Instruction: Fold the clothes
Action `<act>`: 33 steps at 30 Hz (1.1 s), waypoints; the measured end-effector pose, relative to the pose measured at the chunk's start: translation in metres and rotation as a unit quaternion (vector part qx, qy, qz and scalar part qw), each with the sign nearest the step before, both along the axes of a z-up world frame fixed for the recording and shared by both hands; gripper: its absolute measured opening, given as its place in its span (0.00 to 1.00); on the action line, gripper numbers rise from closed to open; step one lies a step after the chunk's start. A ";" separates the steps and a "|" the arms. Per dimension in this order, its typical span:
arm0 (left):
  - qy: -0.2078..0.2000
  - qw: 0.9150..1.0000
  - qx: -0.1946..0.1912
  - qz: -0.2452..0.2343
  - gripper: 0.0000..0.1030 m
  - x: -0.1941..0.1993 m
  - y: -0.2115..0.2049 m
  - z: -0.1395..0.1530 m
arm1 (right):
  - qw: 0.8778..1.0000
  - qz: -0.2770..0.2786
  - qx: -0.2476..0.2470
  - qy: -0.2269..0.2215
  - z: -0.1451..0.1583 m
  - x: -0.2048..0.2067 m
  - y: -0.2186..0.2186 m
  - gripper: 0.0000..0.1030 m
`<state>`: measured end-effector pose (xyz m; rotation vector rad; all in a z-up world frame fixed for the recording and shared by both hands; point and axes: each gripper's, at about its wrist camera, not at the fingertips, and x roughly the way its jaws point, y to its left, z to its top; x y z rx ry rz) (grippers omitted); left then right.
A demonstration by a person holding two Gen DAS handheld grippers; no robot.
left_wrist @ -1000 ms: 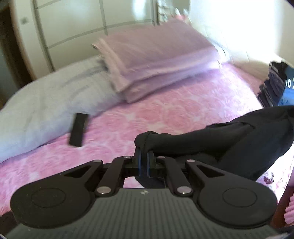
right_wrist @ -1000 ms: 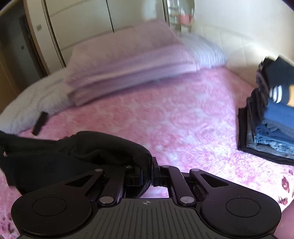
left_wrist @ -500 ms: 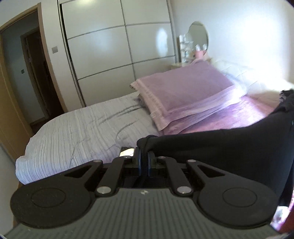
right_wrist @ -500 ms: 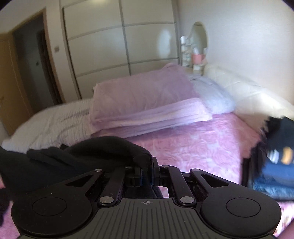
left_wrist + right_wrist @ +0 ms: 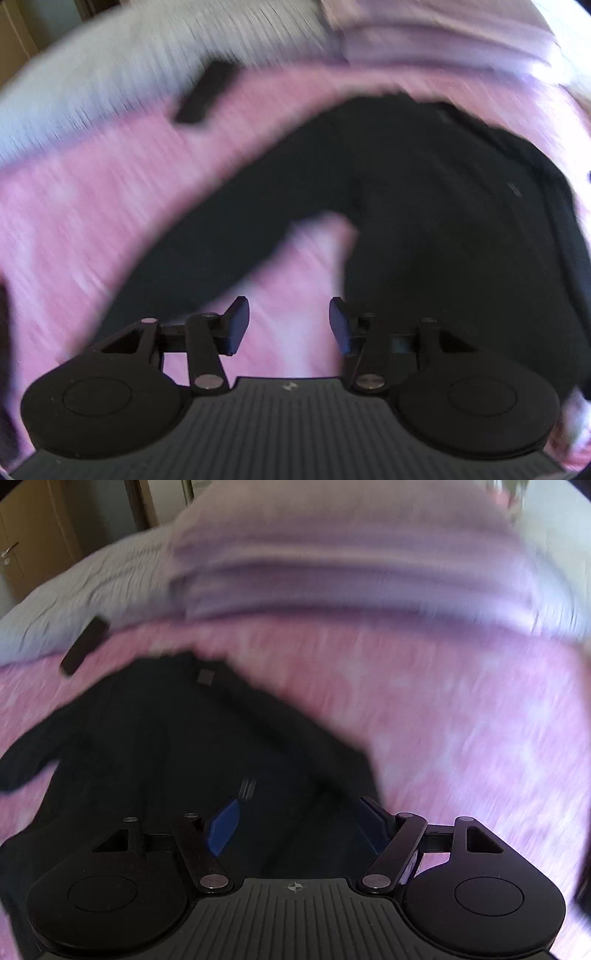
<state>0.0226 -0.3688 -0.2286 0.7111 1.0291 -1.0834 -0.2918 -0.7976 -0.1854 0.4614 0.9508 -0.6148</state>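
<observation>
both grippers letting go of the black garment on the pink bed

starting at the left of the bed, a pale striped duvet (image 5: 110, 66) is lying along the far edge, and a small flat black object (image 5: 205, 94), too blurred to name, is sitting where it meets the pink bedspread (image 5: 74, 192). next comes the left gripper (image 5: 288, 326), pointing steeply down at the bed. a second ago and half a second ago its jaws were pinched together on a bunched fold of black cloth held up in the air; its jaws have just been opening, and now they are standing apart with only pink bedspread showing between them. the black garment (image 5: 424, 221) is lying spread on the bedspread just beyond and to the right of that gripper, one sleeve trailing off toward the left.

further right, the right gripper (image 5: 299, 823) is hanging over the near part of the same garment (image 5: 177, 746). it too was clamped on a wad of black fabric in both earlier views; its jaws have just been opening, and they are now wide apart, with flat cloth under the gap and nothing pinched by the blue pads (image 5: 223, 825). a small square label is showing near the garment's far edge. behind it a stack of lilac pillows (image 5: 332, 554) is filling the top of the view. both views are heavily blurred.
</observation>
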 end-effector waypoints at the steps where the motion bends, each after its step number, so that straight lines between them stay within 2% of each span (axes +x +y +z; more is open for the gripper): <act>1: 0.021 1.000 0.007 -0.004 0.50 -0.011 0.009 -0.007 | 1.000 -0.002 0.021 0.002 -0.011 -0.011 0.006 0.71; 4: 0.056 0.998 0.029 -0.030 0.63 -0.042 0.041 -0.029 | 0.997 -0.020 0.071 0.024 -0.032 -0.048 0.044 0.71; 8: 0.078 0.993 0.069 -0.058 0.60 -0.052 0.056 -0.065 | 0.989 -0.052 0.129 0.059 -0.060 -0.087 0.096 0.71; 9: 0.085 0.991 0.077 -0.065 0.48 -0.053 0.059 -0.073 | 0.986 -0.061 0.141 0.066 -0.066 -0.092 0.107 0.71; 10: 0.096 0.990 0.077 -0.075 0.23 -0.054 0.062 -0.077 | 0.984 -0.074 0.149 0.067 -0.072 -0.096 0.115 0.71; 11: 0.103 0.988 0.074 -0.084 0.13 -0.053 0.063 -0.076 | 0.982 -0.086 0.156 0.064 -0.078 -0.100 0.120 0.71; 12: 0.106 0.987 0.072 -0.094 0.07 -0.052 0.062 -0.073 | 0.980 -0.095 0.161 0.060 -0.081 -0.103 0.122 0.64; 13: 0.107 0.986 0.068 -0.104 0.06 -0.052 0.063 -0.066 | 0.980 -0.105 0.158 0.063 -0.080 -0.107 0.123 0.23; 14: 0.107 0.986 0.061 -0.111 0.06 -0.051 0.066 -0.054 | 0.981 -0.103 0.144 0.075 -0.072 -0.109 0.121 0.03; 15: 0.108 0.986 0.053 -0.116 0.06 -0.048 0.071 -0.041 | 0.983 -0.099 0.129 0.087 -0.063 -0.111 0.119 0.01; 16: 0.108 0.986 0.045 -0.121 0.06 -0.046 0.075 -0.028 | 0.984 -0.095 0.113 0.099 -0.055 -0.113 0.117 0.01; 19: 0.110 0.985 0.026 -0.130 0.06 -0.036 0.089 0.008 | 0.984 -0.099 0.013 0.147 -0.006 -0.135 0.093 0.01; 21: 0.115 0.985 0.019 -0.124 0.06 -0.031 0.097 0.025 | 0.974 -0.150 -0.038 0.168 0.022 -0.162 0.062 0.01; 23: 0.126 0.985 0.021 -0.115 0.06 -0.028 0.100 0.027 | 0.960 -0.200 -0.077 0.182 0.035 -0.180 0.036 0.02; 24: 0.131 0.985 0.023 -0.110 0.06 -0.027 0.100 0.023 | 0.957 -0.214 -0.079 0.181 0.035 -0.180 0.029 0.12; 25: 0.135 0.985 0.027 -0.105 0.06 -0.027 0.100 0.016 | 0.954 -0.227 -0.080 0.180 0.034 -0.180 0.023 0.34; 26: 0.139 0.985 0.030 -0.100 0.06 -0.027 0.100 0.010 | 0.959 -0.222 -0.076 0.158 0.030 -0.171 0.030 0.47; 27: 0.143 0.985 0.033 -0.095 0.06 -0.025 0.099 0.004 | 0.964 -0.217 -0.071 0.136 0.025 -0.163 0.038 0.66; 28: 0.145 0.985 0.035 -0.092 0.06 -0.024 0.098 -0.001 | 0.973 -0.200 -0.052 0.102 0.016 -0.156 0.050 0.67; 30: 0.145 0.985 0.039 -0.088 0.06 -0.023 0.096 -0.010 | 0.987 -0.151 0.017 0.051 -0.008 -0.135 0.074 0.67; 32: 0.140 0.985 0.041 -0.090 0.06 -0.020 0.089 -0.021 | 0.994 -0.086 0.066 0.028 -0.038 -0.119 0.096 0.67; 33: 0.135 0.986 0.042 -0.093 0.07 -0.019 0.088 -0.023 | 0.996 -0.052 0.070 0.029 -0.051 -0.111 0.104 0.67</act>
